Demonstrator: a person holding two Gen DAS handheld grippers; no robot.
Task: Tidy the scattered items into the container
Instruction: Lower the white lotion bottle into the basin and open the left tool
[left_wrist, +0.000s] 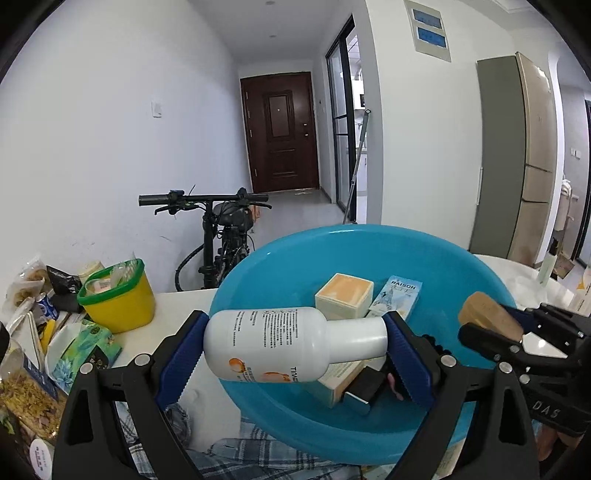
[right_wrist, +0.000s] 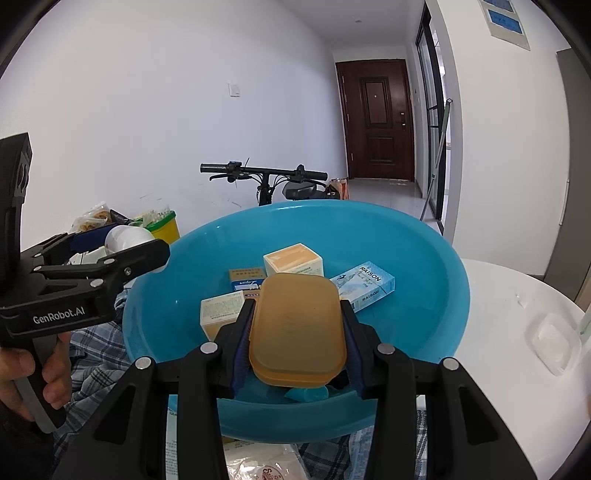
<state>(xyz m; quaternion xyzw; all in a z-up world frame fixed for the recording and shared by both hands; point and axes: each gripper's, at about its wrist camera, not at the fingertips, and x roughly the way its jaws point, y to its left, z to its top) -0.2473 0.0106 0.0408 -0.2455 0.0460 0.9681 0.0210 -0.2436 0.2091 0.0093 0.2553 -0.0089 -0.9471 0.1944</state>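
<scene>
Left gripper (left_wrist: 295, 349) fingers clamp white bottle (left_wrist: 273, 343); right gripper (right_wrist: 297, 332) fingers clamp amber case (right_wrist: 297, 328).

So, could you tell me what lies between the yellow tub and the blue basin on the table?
In the left wrist view, only bare white table shows between the yellow tub and the blue basin; the bicycle stands behind that gap.
</scene>
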